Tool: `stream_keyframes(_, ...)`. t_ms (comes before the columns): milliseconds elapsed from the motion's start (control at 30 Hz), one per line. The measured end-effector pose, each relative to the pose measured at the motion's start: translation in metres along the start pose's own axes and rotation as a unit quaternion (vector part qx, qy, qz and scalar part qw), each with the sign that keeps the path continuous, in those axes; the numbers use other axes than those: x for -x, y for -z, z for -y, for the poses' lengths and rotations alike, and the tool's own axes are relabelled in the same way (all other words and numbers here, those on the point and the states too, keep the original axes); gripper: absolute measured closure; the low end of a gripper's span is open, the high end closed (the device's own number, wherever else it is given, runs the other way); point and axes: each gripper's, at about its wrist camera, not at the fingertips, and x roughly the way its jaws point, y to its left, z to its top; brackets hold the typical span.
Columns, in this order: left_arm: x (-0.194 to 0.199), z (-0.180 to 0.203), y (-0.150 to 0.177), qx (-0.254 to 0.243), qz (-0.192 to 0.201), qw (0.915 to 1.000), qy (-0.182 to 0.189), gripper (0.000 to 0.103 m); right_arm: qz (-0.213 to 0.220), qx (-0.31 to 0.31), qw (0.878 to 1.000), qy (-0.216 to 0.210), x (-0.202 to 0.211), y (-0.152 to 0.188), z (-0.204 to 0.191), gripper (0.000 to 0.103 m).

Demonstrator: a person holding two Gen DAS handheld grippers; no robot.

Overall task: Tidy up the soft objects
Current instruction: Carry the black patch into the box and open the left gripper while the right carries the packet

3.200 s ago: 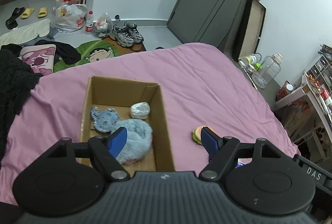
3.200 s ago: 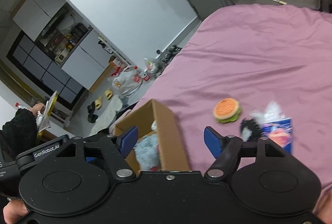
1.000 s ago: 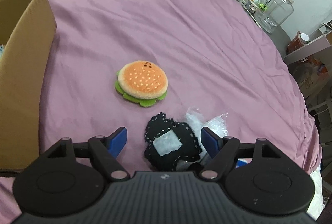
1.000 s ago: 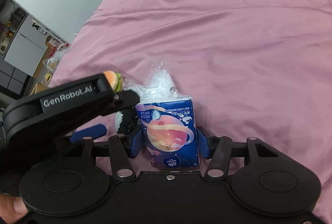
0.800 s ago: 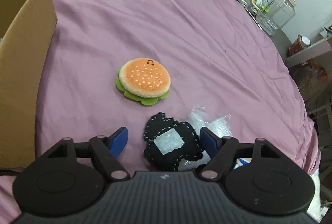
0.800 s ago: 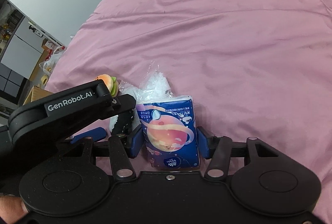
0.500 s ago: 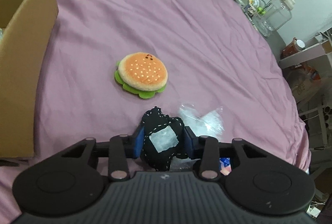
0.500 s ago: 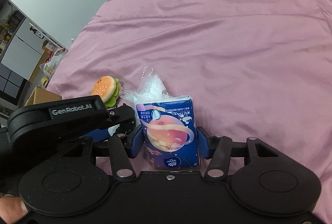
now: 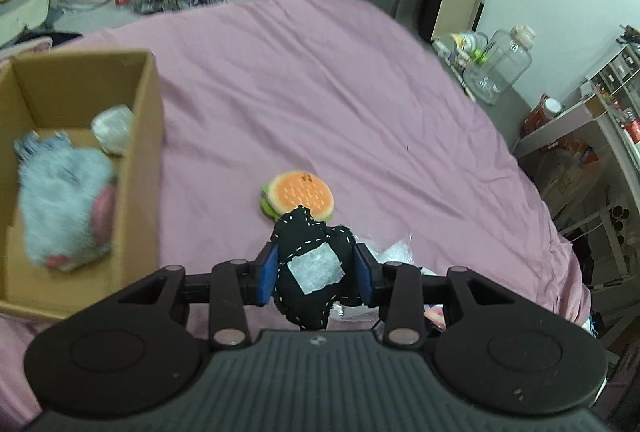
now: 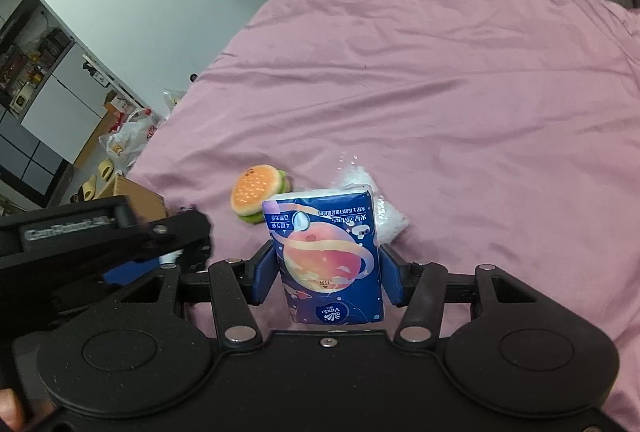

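Pink bedsheet (image 9: pixel 360 104) carries everything. Nearest, the left gripper (image 9: pixel 316 276) pinches a black stitched plush (image 9: pixel 312 268) at its middle, lifted; the right gripper (image 10: pixel 326 278) squeezes a blue tissue pack (image 10: pixel 326 256). Both look light and squashy. Beyond lie a burger plush (image 9: pixel 300 194) and the cardboard box (image 9: pixel 140 168).

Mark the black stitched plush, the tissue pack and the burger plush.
black stitched plush (image 9: pixel 312 268): left wrist view, on its white patch.
tissue pack (image 10: pixel 328 256): right wrist view, on the printed planet.
burger plush (image 9: pixel 300 192): left wrist view, on the orange bun.
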Motion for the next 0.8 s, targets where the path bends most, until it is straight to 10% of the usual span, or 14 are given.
stream_keyframes(800,0.082,-0.085,-0.022,-0.002,0.04,0.9983,-0.043,0.064,0.04,0.045,0.998,-0.018,0.022,0.003,-0.061,0.051)
